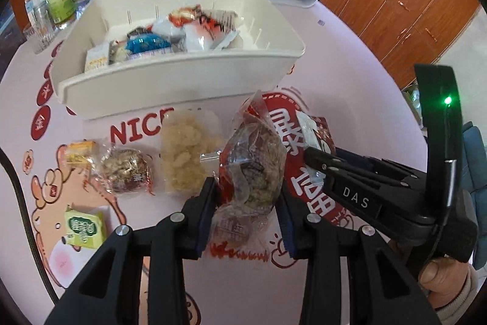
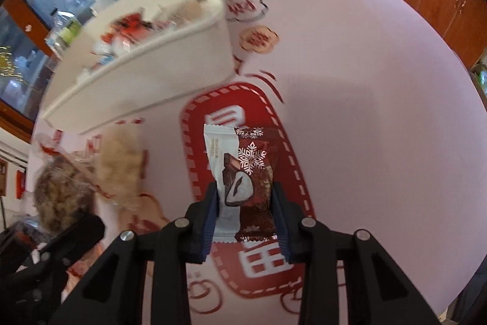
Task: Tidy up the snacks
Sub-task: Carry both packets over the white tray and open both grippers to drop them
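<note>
Left gripper (image 1: pixel 248 200) clamping fingers on red-wrapped nut snack (image 1: pixel 252 163), holding it above table (image 1: pixel 350 51), likely bound for white bin (image 1: pixel 182 81) ahead, already holding other packets. Right gripper (image 2: pixel 246 221) pinching brown snowflake chocolate bar (image 2: pixel 248 172) by its sides over red print. Pale puffed snack (image 1: pixel 188 151) and green packet (image 1: pixel 85 229) lying on table, waiting.

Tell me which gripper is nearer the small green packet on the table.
Left. The left gripper, gripping a red snack bag, is beside the green packet; the right gripper is beyond it.
</note>
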